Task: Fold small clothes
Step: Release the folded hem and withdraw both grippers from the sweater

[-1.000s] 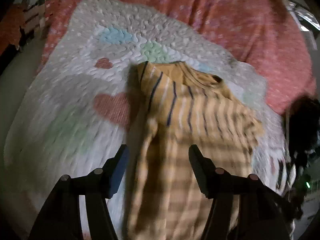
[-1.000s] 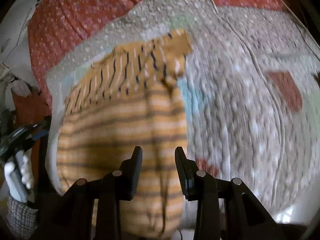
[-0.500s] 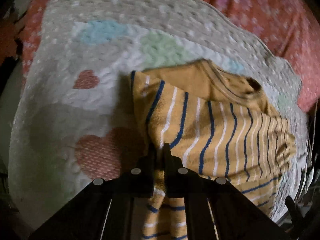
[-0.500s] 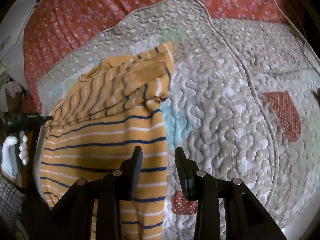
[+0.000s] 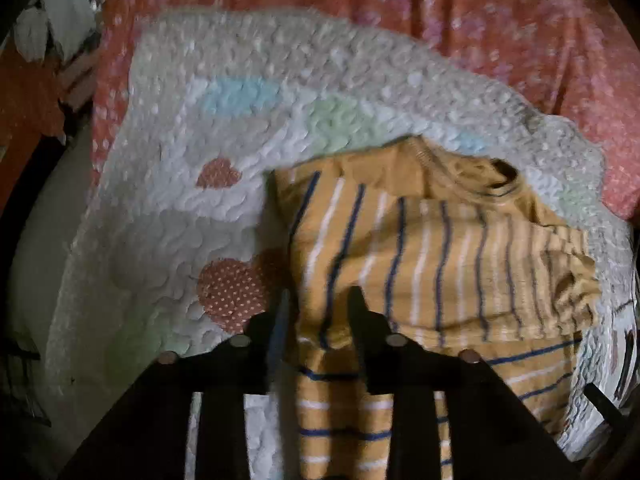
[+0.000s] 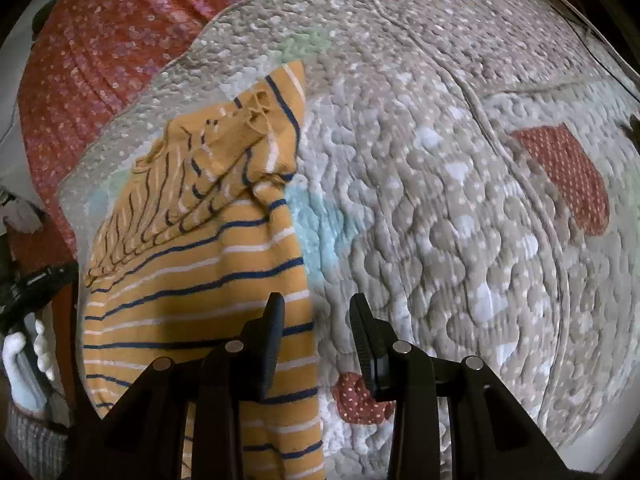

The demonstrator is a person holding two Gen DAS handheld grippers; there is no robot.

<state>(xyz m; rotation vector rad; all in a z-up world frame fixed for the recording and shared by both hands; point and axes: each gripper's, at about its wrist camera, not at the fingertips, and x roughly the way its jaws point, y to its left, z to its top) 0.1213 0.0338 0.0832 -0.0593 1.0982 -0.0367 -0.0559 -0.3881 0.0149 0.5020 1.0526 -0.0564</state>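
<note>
Left view: the left gripper [image 5: 316, 312], clamped on the striped shirt [image 5: 432, 264] half a second ago, has just opened above its edge. Right view: the right gripper [image 6: 316, 320] hangs open, unchanged, over the quilt [image 6: 440, 200] covering a red bedspread [image 6: 100, 40].

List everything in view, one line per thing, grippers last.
striped shirt: one, mustard yellow with navy and white stripes, lying partly folded on the quilt.
quilt: one, pale grey-white with red hearts and blue and green patches, spread over the bedspread.
bedspread: one, red-orange with small pale flowers, beneath and beyond the quilt.
left gripper: one, black, jaws just reopened, straddling the shirt's edge.
right gripper: one, black, jaws apart, over the shirt's edge.
</note>
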